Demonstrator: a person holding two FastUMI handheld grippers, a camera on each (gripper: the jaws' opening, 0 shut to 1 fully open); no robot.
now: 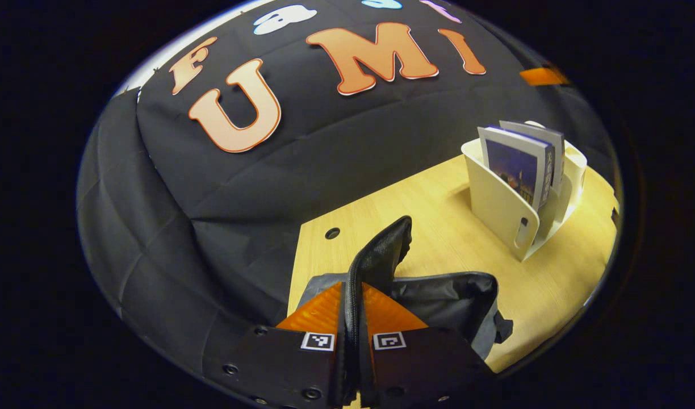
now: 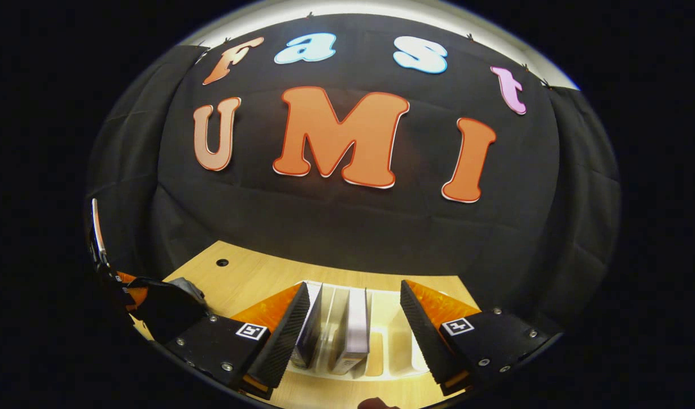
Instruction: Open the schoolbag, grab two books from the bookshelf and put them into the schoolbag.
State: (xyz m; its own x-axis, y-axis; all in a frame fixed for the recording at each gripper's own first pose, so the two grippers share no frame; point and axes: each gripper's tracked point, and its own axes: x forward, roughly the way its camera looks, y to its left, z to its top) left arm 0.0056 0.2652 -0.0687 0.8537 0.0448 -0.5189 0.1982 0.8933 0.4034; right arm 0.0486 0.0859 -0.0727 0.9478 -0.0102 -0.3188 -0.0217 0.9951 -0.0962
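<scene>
On the wooden table (image 1: 438, 238): left gripper (image 1: 354, 318), jaws clenched on a raised black strap or flap of the schoolbag (image 1: 455, 295), lifting it and holding the bag's mouth up. Over the white bookshelf (image 2: 381, 341): right gripper (image 2: 353, 318), jaws released and spread wide, straddling the two upright books (image 2: 350, 324) without touching them. Same books (image 1: 520, 165) standing in the bookshelf (image 1: 501, 210) just beyond the schoolbag. Step in hand, judged: reaching for the first book. Next move: lowering, centring on one book, closing, lifting clear, carrying to the held-open bag.

Two books (image 1: 518, 167), one bookshelf (image 1: 498, 204), one schoolbag (image 1: 449, 295), one table (image 1: 438, 227).
</scene>
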